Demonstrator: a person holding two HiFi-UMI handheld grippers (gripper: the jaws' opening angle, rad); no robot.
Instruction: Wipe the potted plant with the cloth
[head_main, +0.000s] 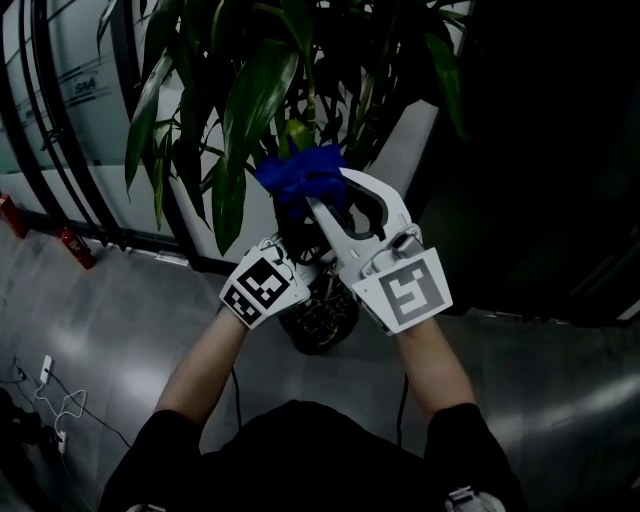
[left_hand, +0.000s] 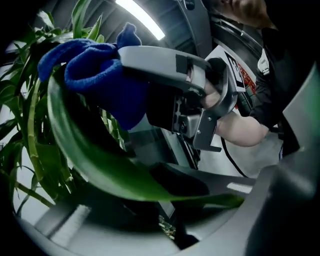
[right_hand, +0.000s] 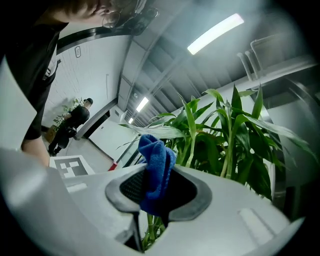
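In the head view the potted plant fills the upper middle of the frame, its dark pot lower down at the centre, between the person's two forearms. The right gripper is clenched on the blue cloth, which bunches up out of the closed pads at the centre of the right gripper view, with green stalks standing behind it to the right. From above, the cloth sits just above the middle of the frame, pressed in among the leaves. The left gripper is closed on a long green leaf (it sweeps from the upper left of the left gripper view down to the lower right, its tip lying over the right-hand jaw). In that same view the cloth rests against the upper side of this leaf at upper left, the right gripper's grey body stretching away from it to the right.
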